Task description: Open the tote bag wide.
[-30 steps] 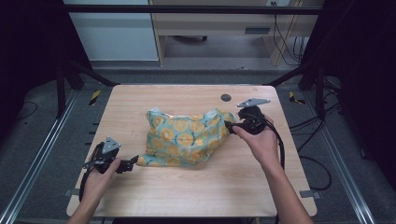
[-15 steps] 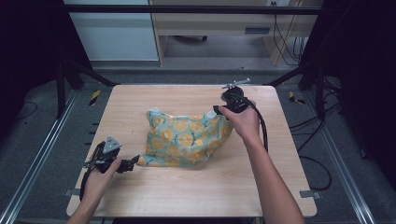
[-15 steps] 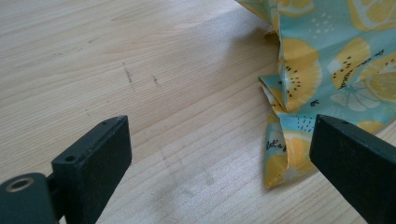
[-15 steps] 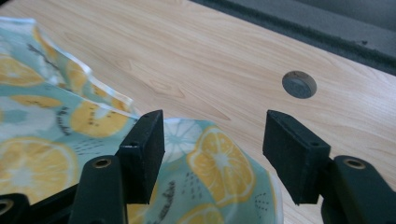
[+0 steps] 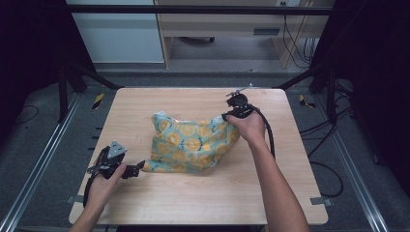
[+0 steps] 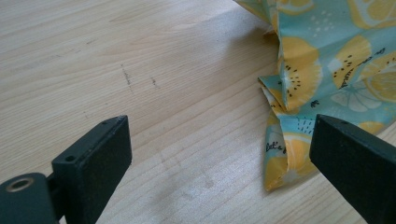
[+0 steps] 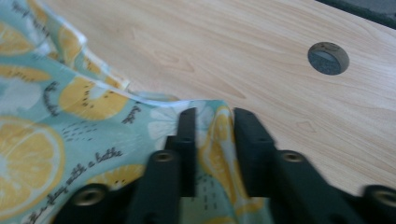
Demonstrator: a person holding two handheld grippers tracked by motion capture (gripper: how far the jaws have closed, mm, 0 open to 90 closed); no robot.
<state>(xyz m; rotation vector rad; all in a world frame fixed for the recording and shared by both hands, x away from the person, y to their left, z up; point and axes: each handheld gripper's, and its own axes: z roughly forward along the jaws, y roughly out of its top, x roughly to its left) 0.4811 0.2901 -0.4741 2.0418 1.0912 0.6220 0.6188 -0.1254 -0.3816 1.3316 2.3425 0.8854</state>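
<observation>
From above, the lemon-print cloth lies crumpled mid-table, the left gripper at its near-left corner and the right gripper at its far-right corner. Along the left gripper's jaws, spread wide, the cloth's corner lies between them, unpinched. Along the right gripper's jaws, which have just been closing, a fold of cloth stands in the narrow gap between them, near the table's round hole.

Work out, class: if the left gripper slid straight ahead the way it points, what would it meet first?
Probably the cloth: the left gripper stands open, a folded corner just ahead by one jaw.
</observation>
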